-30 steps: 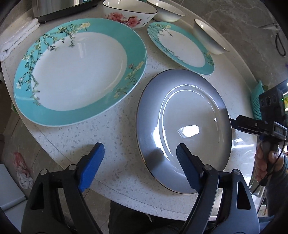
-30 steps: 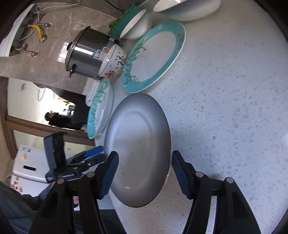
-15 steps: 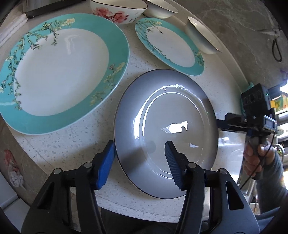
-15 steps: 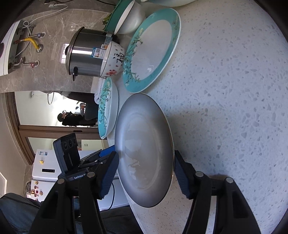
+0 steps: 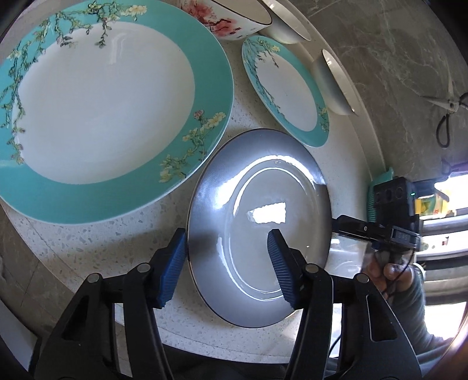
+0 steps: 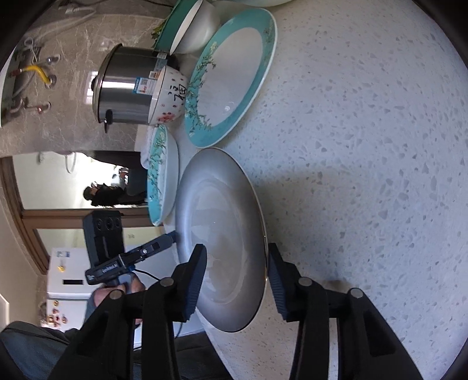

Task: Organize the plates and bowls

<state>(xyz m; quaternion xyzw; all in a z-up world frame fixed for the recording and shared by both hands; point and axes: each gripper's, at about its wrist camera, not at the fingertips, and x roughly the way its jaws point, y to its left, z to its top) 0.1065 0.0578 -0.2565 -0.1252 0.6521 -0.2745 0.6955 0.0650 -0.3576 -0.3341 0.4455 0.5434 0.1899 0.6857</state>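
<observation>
Grey plate [image 5: 257,233] lies on the desk [image 6: 365,175]; left gripper [image 5: 228,257] and right gripper [image 6: 234,280] straddle opposite rims, fingers spread; glossy glaze could slip, knocking the big teal plate [image 5: 96,108].

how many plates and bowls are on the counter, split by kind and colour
teal-rimmed plates: 2, the large one and the small one
grey plates: 1, with both tongs, left and right, open around its rim
floral bowls: 1
plain pale bowls: 2, one and another
teal-rimmed bowls: 1
total: 3 plates, 4 bowls, 7 pieces
</observation>
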